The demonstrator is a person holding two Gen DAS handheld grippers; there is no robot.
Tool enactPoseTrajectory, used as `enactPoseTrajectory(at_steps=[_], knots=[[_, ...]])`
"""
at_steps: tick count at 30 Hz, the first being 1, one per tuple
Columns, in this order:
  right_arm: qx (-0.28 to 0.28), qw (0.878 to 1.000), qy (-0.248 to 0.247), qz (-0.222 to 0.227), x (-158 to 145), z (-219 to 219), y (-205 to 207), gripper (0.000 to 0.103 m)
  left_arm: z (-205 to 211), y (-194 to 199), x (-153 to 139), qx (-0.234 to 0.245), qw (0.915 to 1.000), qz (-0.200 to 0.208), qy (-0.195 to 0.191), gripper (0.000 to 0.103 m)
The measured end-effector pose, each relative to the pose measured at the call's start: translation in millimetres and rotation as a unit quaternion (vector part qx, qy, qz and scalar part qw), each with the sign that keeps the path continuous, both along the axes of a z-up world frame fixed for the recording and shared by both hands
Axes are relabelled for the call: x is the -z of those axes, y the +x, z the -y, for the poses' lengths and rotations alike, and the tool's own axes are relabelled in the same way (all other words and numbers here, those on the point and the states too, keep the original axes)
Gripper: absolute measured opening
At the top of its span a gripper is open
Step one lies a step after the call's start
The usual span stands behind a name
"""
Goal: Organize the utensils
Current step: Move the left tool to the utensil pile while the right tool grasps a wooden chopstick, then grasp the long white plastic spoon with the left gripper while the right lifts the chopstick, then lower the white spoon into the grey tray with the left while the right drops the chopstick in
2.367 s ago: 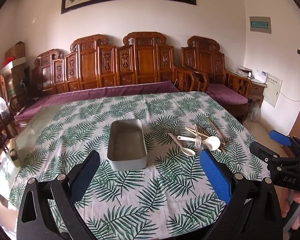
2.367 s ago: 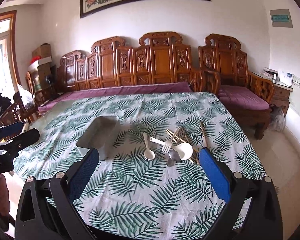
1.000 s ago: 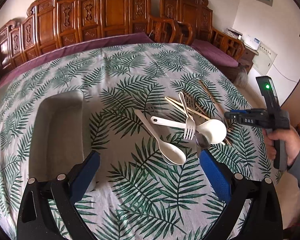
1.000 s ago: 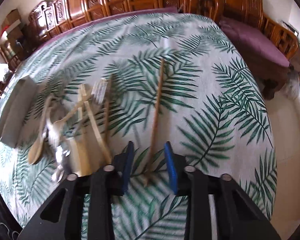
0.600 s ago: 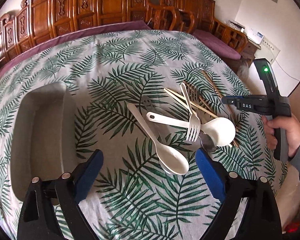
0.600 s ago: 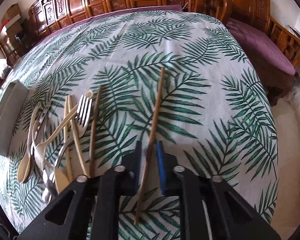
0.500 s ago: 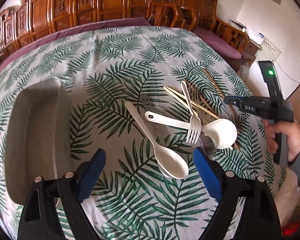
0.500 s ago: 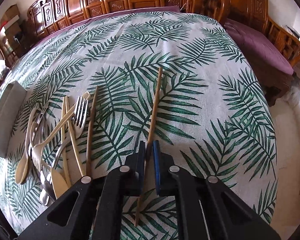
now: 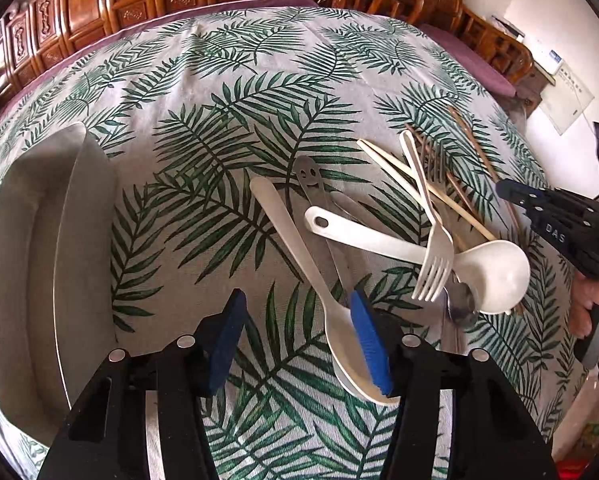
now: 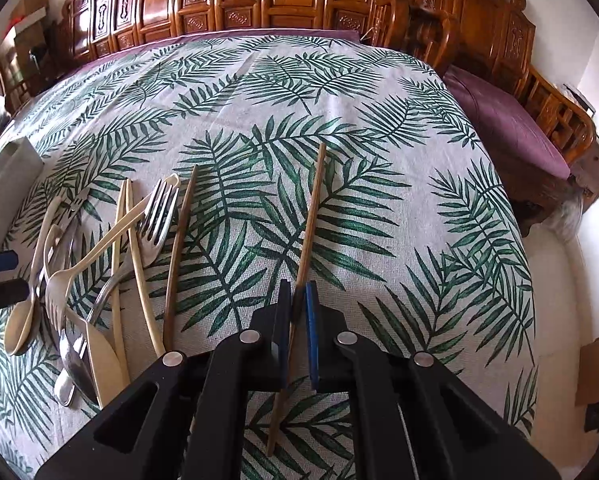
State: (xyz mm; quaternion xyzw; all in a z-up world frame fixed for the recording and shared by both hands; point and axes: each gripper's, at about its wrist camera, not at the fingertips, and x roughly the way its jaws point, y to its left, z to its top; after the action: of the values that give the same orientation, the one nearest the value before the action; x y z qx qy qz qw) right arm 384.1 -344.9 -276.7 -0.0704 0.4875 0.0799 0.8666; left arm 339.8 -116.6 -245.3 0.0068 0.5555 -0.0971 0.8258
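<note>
The right gripper is pinching a thin brown chopstick, lying alone near the worktop edge. The left gripper is gaping partway beside the cream spoon atop the pile; the tray is sitting apart, left.

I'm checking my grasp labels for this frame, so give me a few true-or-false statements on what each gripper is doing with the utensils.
1. The right gripper is shut on a brown chopstick. True.
2. The left gripper is clamped on the white fork. False: it is open, beside the cream spoon.
3. The grey tray holds several utensils. False: none show in it.
4. The white fork lies across the white ladle spoon. True.
</note>
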Motion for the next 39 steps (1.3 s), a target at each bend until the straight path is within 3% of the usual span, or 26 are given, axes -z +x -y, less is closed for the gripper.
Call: enactPoseTrajectory(at_steps=[5,10,15,19,27,31,39], knots=[[-0.001,1.0,-0.007,0.003,0,-2,-1,0.009,1,6,4,-0.007,0.9999,-0.006,0.008,0.047],[-0.002,1.0,-0.008,0.003,1,-2,-1,0.008,6,5,5,0.003,0.9985,-0.009,0.055,0.038],[0.0,1.0,-0.007,0.006,0,-2,-1,0.009,1,4,4,0.001,0.9985,-0.011,0.054,0.032],[0.001,1.0,-0.008,0.006,1,-3,-1,0.009,1,7,4,-0.002,0.9989,-0.004,0.046,0.007],[0.006,1.0,-0.022,-0.014,0,-4,-2,0.006,-9,-2,3,0.002,1.0,0.001,-0.005,0.006],[0.021,1.0,-0.01,-0.018,-4,4,-9,0.006,-12,-10,-7,0.006,0.9998,0.014,-0.012,0.006],[0.02,0.999,0.025,0.008,-41,-5,-32,0.006,-22,-24,-37,0.01,0.9985,0.048,-0.027,0.006]])
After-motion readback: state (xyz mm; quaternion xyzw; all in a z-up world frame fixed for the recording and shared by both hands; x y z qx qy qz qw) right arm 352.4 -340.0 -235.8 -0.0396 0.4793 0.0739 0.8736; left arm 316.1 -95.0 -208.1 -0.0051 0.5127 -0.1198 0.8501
